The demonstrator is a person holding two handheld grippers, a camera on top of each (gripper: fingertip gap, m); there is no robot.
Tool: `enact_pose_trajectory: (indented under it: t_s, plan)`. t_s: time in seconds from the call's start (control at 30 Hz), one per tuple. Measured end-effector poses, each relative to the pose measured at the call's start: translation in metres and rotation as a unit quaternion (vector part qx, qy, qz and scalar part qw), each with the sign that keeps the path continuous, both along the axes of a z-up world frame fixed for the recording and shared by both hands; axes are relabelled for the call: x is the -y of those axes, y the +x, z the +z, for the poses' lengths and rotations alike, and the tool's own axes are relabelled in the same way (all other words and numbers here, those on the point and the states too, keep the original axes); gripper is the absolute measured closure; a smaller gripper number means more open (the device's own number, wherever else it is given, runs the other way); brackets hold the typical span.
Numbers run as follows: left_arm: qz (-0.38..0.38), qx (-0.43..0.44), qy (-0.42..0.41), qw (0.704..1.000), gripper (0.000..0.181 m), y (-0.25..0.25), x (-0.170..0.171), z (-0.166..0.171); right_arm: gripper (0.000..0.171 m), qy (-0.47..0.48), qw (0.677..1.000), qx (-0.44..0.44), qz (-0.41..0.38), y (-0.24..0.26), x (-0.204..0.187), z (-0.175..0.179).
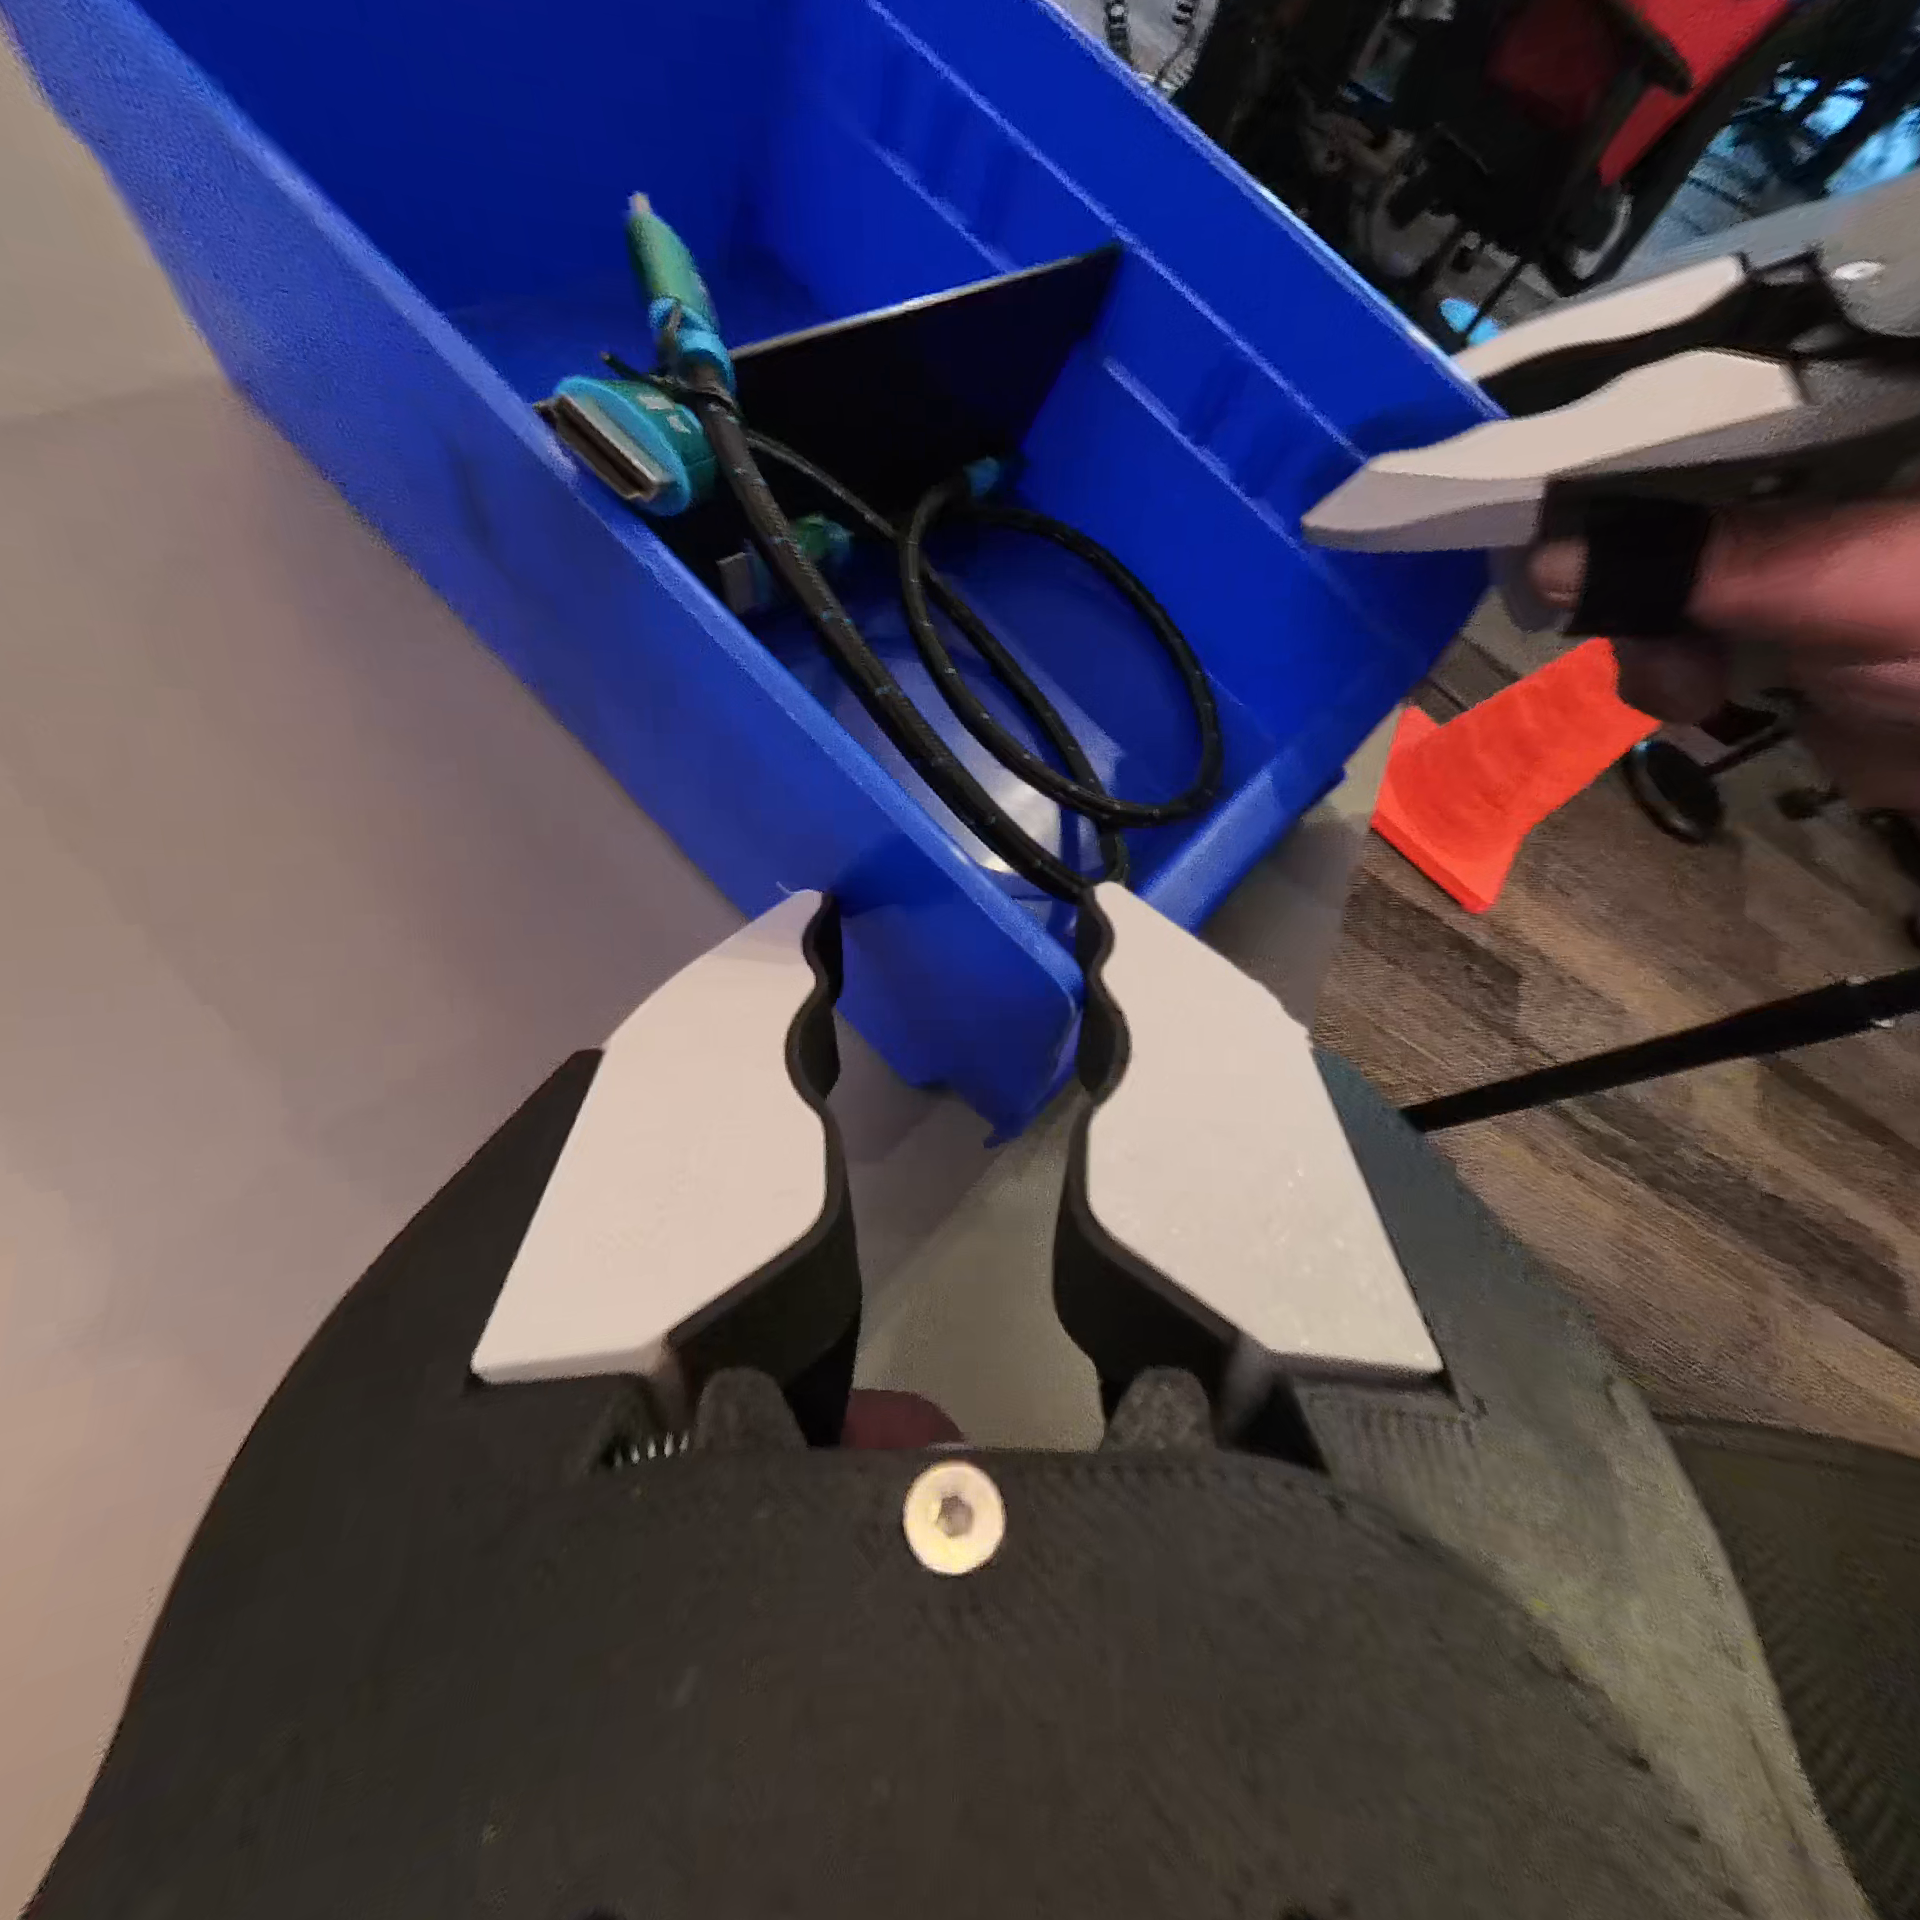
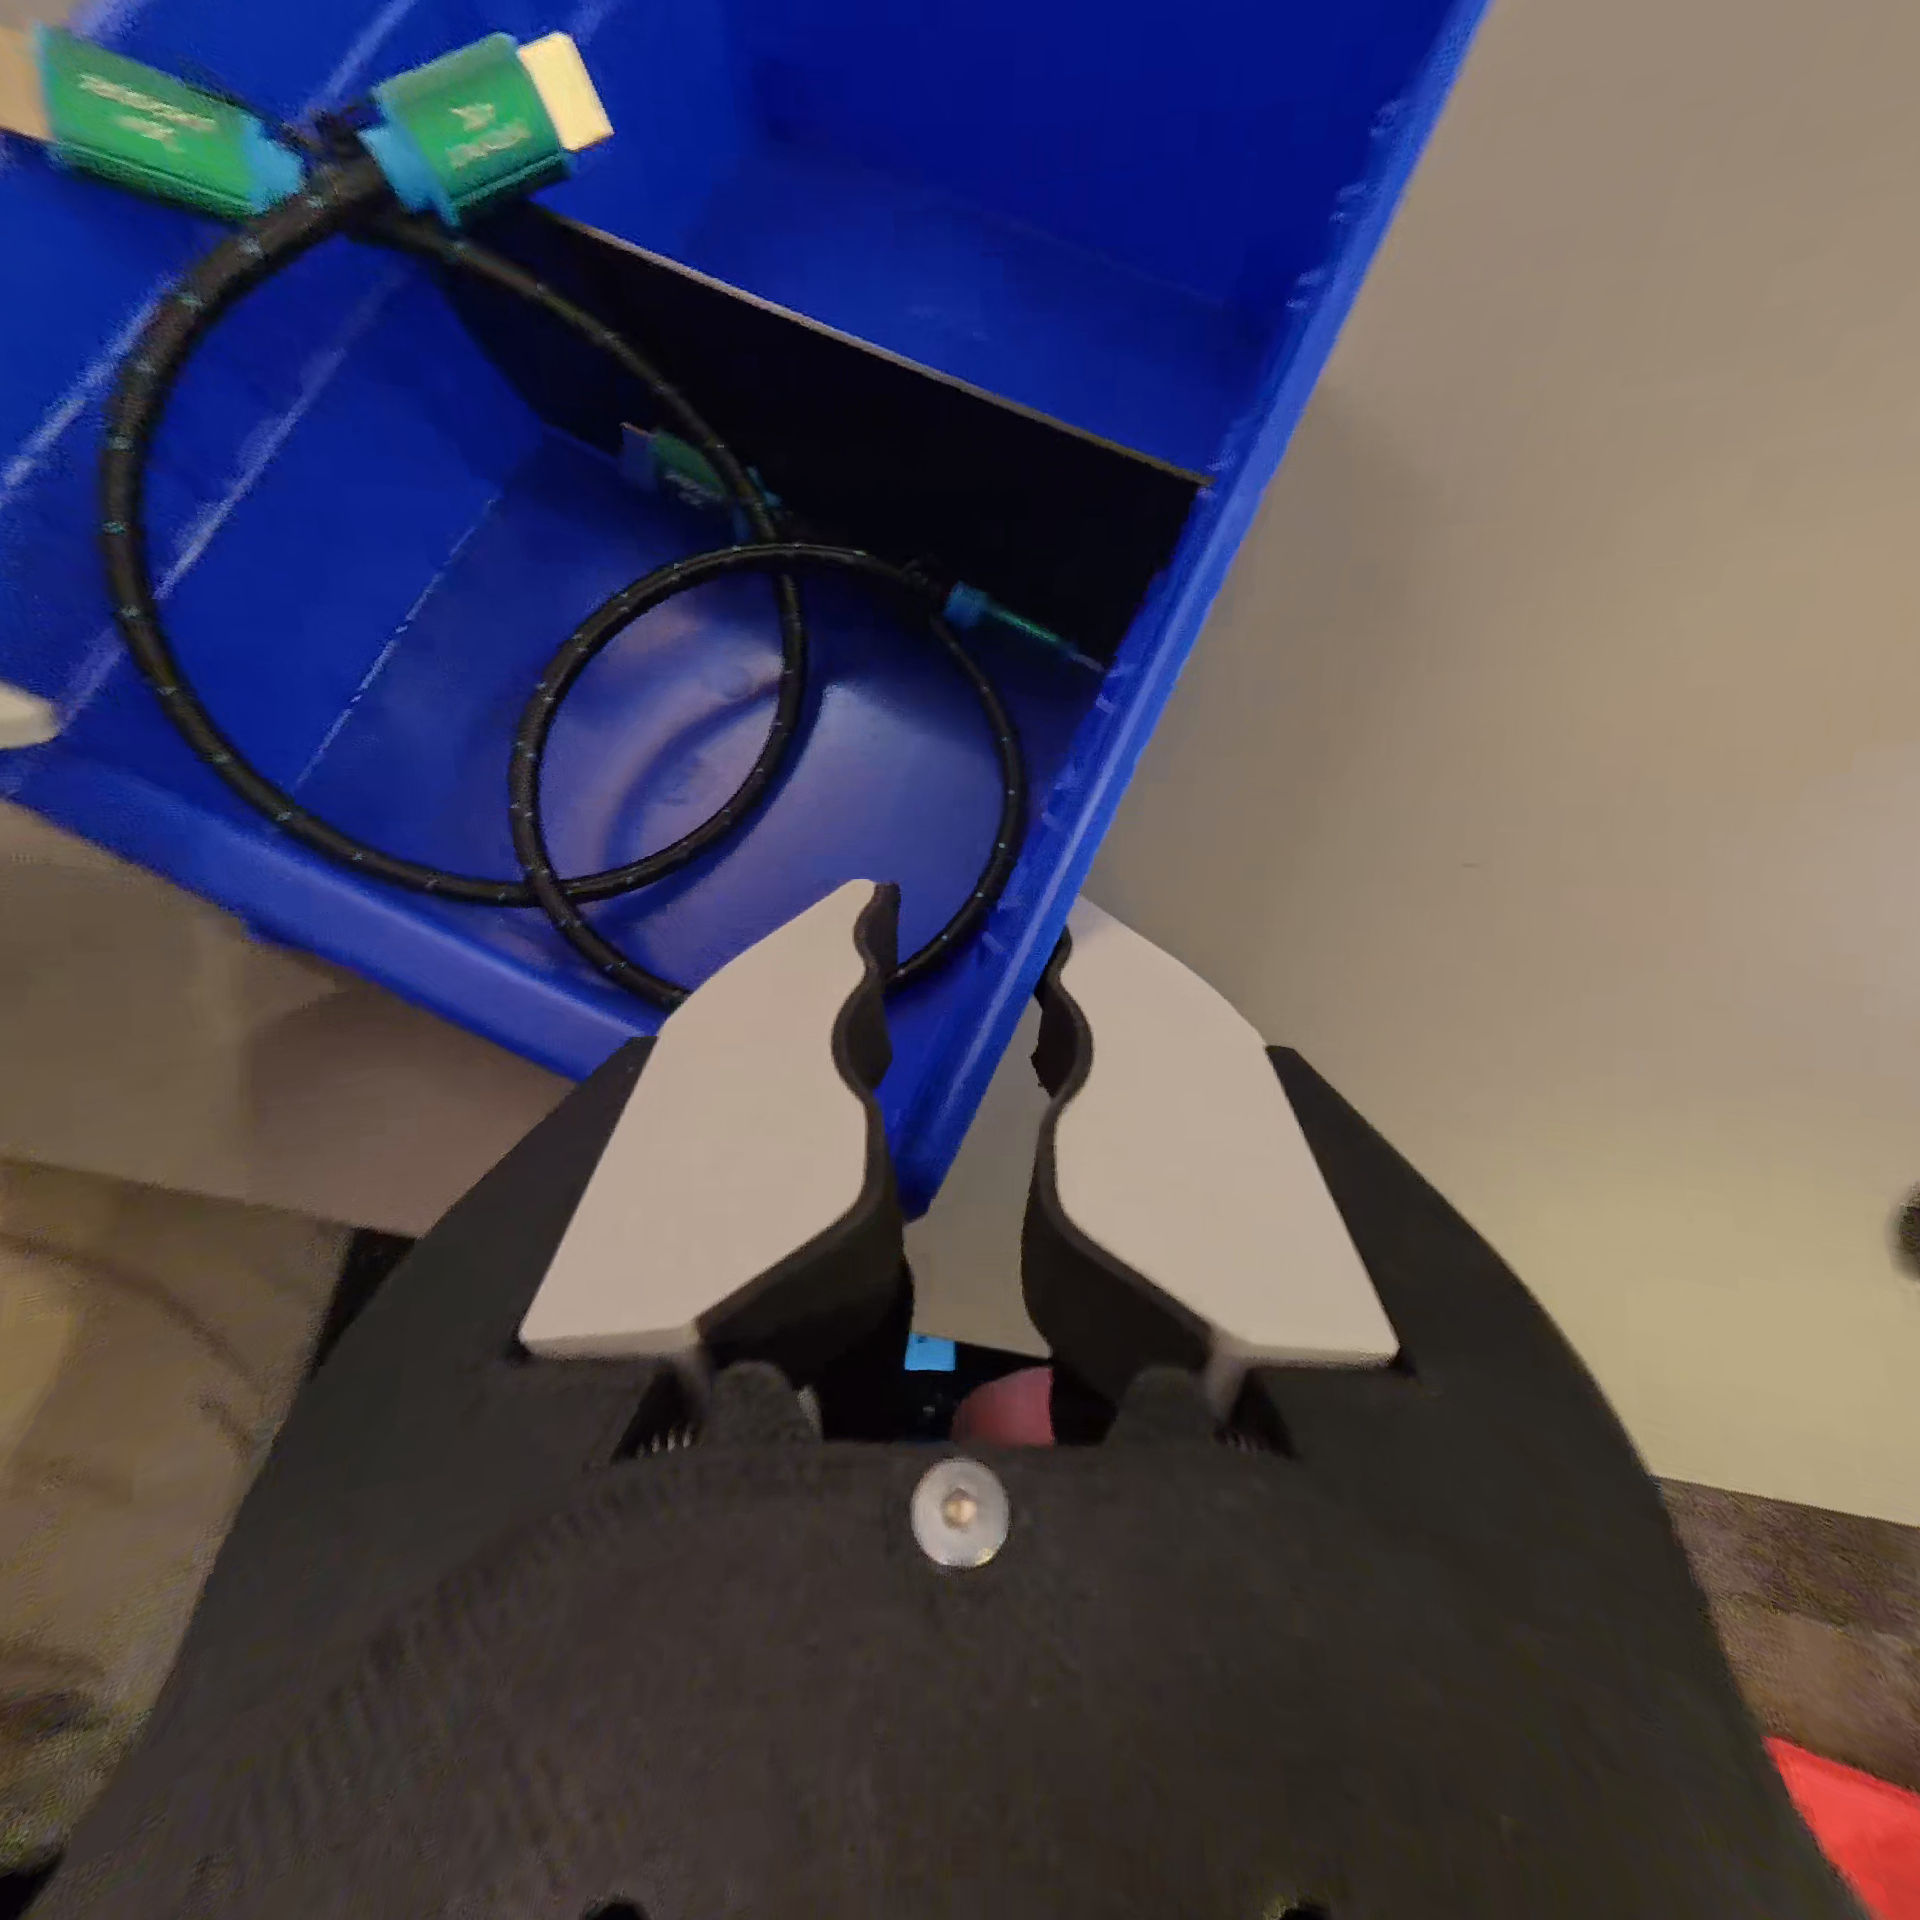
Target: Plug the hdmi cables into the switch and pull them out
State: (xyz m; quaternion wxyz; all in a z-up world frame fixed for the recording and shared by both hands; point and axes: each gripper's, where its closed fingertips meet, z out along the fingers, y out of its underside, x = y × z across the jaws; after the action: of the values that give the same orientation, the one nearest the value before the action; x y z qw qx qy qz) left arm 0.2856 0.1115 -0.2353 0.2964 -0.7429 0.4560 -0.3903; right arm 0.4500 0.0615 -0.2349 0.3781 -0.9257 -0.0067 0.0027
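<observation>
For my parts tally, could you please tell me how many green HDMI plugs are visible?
4: two plugs propped on the blue bin's rim, two low beside the black divider. More may be hidden.

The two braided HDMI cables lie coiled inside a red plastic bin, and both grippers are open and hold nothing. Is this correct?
Not quite: the bin is blue, not red, as the right wrist view shows. The rest holds: the braided HDMI cables lie coiled inside it, and the left gripper and right gripper are open and hold nothing.

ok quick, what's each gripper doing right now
left gripper: open, holding nothing, at the blue bin corner
right gripper: open, empty, fingers either side of the bin wall
</observation>
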Motion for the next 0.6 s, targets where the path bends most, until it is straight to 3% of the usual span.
enact_pose_trajectory:
  t_s: [0.17,0.2,0.3,0.43,0.6]
  plan:
    - [-0.052,0.012,-0.025,0.998,0.129,0.029,0.014,0.004,0.16,-0.006,1.0,0.01,-0.027,0.048,-0.012,0.0]
    - [-0.053,0.015,-0.03,0.998,0.121,0.029,0.013,0.007,0.162,-0.005,1.0,0.009,-0.029,0.053,-0.015,0.0]
    - [-0.043,0.042,-0.012,0.998,0.122,0.01,0.009,0.032,0.165,-0.005,0.999,0.015,-0.031,0.064,-0.021,0.0]
    - [0.017,0.056,0.04,0.997,0.123,-0.065,-0.014,0.075,0.165,0.0,0.999,0.011,-0.031,0.071,-0.025,0.0]
    - [0.222,-0.003,0.148,0.964,0.124,-0.232,-0.082,0.101,0.164,0.003,0.999,0.01,-0.033,0.076,-0.028,0.0]
